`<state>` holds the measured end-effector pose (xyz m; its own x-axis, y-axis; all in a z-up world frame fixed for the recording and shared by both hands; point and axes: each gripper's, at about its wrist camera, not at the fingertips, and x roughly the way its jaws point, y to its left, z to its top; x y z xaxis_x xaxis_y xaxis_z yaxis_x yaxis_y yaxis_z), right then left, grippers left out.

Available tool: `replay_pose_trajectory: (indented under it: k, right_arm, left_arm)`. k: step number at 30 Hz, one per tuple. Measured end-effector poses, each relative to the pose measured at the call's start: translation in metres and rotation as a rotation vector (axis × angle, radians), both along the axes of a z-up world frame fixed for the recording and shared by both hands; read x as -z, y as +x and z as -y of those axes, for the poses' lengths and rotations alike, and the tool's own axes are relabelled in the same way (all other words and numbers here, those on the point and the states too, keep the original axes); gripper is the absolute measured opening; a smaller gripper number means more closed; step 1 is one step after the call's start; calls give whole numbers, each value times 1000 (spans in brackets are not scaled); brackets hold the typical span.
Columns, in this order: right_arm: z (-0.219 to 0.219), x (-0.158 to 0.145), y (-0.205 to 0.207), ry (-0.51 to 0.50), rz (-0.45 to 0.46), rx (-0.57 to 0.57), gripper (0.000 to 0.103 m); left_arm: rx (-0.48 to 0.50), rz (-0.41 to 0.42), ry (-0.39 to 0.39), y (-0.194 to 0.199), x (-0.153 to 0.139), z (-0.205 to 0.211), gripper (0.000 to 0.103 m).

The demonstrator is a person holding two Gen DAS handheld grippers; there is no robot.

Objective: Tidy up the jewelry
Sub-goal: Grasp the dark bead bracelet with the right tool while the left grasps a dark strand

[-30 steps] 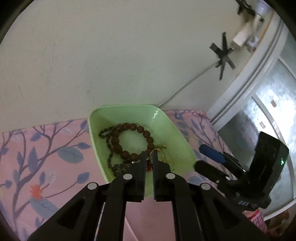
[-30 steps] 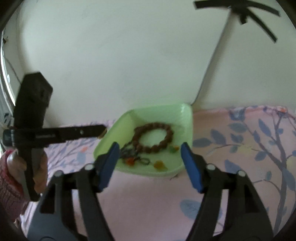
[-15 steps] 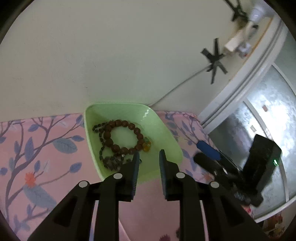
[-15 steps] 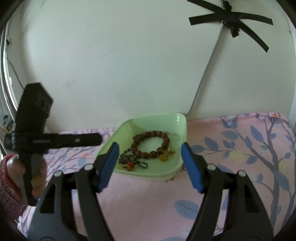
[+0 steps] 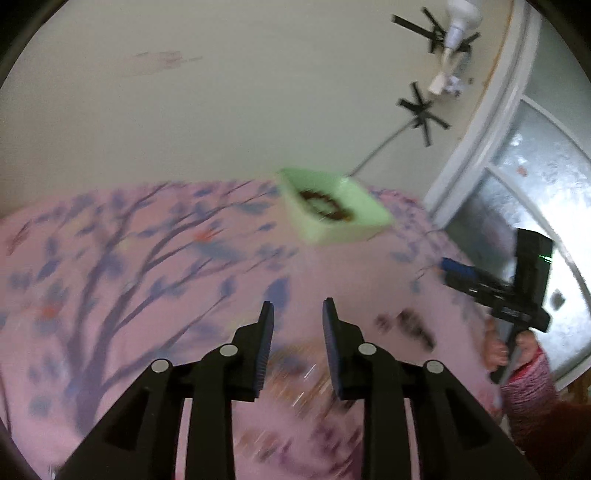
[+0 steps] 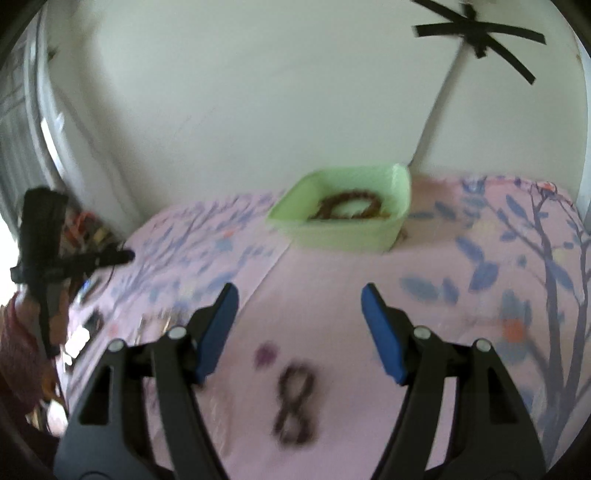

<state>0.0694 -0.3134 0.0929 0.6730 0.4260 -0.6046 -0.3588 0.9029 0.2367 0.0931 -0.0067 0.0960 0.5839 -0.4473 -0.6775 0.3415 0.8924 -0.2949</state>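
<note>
A light green tray (image 5: pixel 343 232) (image 6: pixel 343 236) stands at the far edge of the pink floral cloth (image 5: pixel 147 266) (image 6: pixel 480 277), by the wall. A brown bead bracelet (image 5: pixel 325 205) (image 6: pixel 351 205) lies in it. My left gripper (image 5: pixel 297 314) is open and empty, well back from the tray. Blurred shiny jewelry (image 5: pixel 295 373) lies on the cloth just under it. My right gripper (image 6: pixel 299 299) is wide open and empty. A dark bead strand in a figure eight (image 6: pixel 295 402) lies on the cloth below it; it also shows in the left wrist view (image 5: pixel 410 325). Both views are motion-blurred.
A white wall rises right behind the tray, with a cable taped to it (image 6: pixel 476 33). A frosted window (image 5: pixel 517 192) stands at the right of the left wrist view. Small items (image 6: pixel 85 328) lie near the cloth's left edge.
Both grippers have pulled back from the tray, which now looks small and far. My left gripper has opened wider, having let go of jewelry in the tray. More loose jewelry has come into view.
</note>
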Motion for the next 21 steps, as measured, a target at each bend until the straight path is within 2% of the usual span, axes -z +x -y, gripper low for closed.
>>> replay_pose_trajectory:
  k: [5, 7, 10, 12, 13, 16, 18, 21]
  right_arm:
    - [-54, 19, -38, -117, -29, -141, 38]
    - [-69, 23, -47, -169, -21, -156, 35]
    - [-62, 24, -51, -146, -32, -97, 35]
    - [-45, 27, -52, -139, -32, -14, 35]
    - [-38, 28, -54, -131, -39, 10, 35]
    - [-20, 33, -60, -110, -57, 56, 35]
    - [-16, 35, -63, -140, -55, 77, 48]
    - [-14, 39, -62, -171, -53, 78, 51]
  left_arm:
    - [-90, -64, -30, -44, 24, -41, 4]
    - [-90, -60, -32, -55, 29, -41, 4]
    - [30, 8, 41, -69, 28, -7, 5]
    - [120, 34, 89, -70, 29, 22, 6]
    - [199, 50, 120, -70, 31, 42, 7]
    - [347, 105, 209, -73, 39, 80, 8]
    - [407, 145, 284, -73, 45, 100, 10]
    - [484, 182, 380, -69, 55, 118, 22]
